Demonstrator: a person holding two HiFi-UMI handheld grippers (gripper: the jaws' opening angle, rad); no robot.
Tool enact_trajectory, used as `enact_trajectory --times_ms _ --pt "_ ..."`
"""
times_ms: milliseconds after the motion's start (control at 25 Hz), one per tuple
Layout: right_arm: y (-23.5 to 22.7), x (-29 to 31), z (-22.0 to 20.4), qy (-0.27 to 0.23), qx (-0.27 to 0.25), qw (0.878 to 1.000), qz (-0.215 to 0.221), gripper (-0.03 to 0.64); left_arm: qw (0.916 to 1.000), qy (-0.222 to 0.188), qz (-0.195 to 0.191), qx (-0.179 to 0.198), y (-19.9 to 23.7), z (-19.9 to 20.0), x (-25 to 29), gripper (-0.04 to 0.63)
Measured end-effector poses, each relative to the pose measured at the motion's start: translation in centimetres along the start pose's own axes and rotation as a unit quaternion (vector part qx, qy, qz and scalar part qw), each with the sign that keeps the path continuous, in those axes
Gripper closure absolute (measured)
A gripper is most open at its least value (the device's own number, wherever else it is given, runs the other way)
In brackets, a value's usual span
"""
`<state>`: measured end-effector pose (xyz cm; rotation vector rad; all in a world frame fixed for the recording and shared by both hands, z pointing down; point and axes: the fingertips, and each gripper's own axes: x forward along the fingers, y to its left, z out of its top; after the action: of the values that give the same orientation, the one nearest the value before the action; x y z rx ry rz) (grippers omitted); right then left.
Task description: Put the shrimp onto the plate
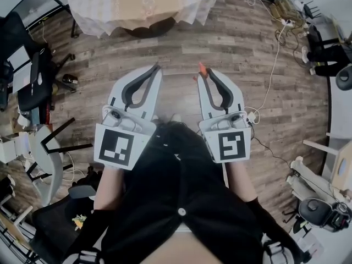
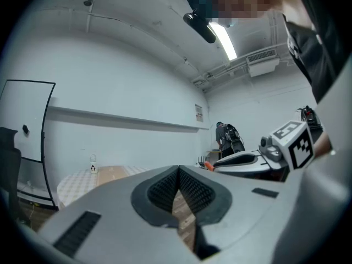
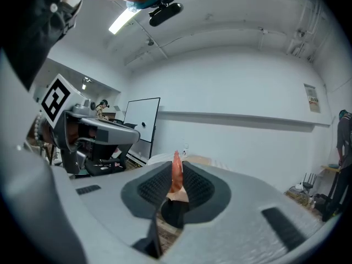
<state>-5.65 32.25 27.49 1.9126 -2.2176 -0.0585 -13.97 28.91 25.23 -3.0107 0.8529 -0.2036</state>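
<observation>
Orange and slim, the shrimp (image 3: pixel 176 174) stands upright between the jaws of our right gripper (image 1: pixel 204 75), which pinch it between their ribbed pads so that its pointed end pokes up above them. In the head view it shows only as a small orange bit at that gripper's tip. Just to the left, our left gripper (image 2: pixel 179 170) has its jaws pressed together with nothing between them. We hold both grippers side by side, a little apart, in front of our dark sleeves and over the wooden floor (image 1: pixel 181 43). At the far side, well apart from the jaws, stands a round table (image 1: pixel 93 7) under a pale patterned cloth. A white cable (image 1: pixel 271 76) trails across the floor at the right.
</observation>
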Motion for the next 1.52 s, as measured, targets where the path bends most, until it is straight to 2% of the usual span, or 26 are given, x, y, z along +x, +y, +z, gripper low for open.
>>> enact_trajectory --times_ms 840,1240,1520 --pt "-3.8 -1.7 -1.0 -0.035 0.001 0.999 0.035 0.569 0.9991 -0.010 0.041 0.008 -3.6 1.0 2.2 0.592" --pt "-5.8 -1.1 -1.9 -0.025 0.006 0.999 0.026 0.569 0.9993 0.000 0.037 0.005 -3.6 0.4 4.0 0.592" --pt "-7.7 0.8 -2.6 -0.018 0.017 1.000 0.006 0.569 0.9998 0.001 0.019 0.009 -2.1 0.5 7.1 0.592"
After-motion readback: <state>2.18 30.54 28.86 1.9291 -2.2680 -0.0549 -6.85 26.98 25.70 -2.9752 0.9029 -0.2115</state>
